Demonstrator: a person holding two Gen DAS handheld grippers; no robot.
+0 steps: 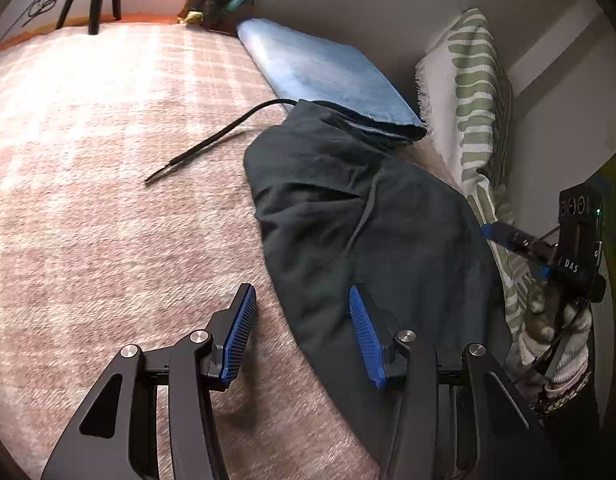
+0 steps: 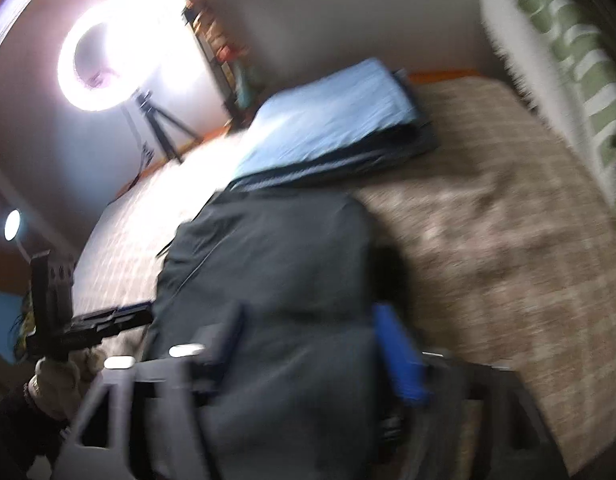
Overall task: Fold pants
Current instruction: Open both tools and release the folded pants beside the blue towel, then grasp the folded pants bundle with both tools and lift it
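So, mid-fold: dark pants [image 1: 359,216] bunched on bed [image 1: 108,200]. Left tongs [image 1: 304,332] half-open straddling hem, gripping nothing; right tongs [image 2: 308,352] wide, empty. Next: pinch edge between left pads.

Black linkage tool [image 1: 302,334], ribbed blue pads [image 1: 240,332], silver screws

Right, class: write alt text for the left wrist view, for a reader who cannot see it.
The open left gripper straddles the edge of dark pants on a pink plaid blanket. A folded blue cloth lies beyond, a green-striped pillow to the right.
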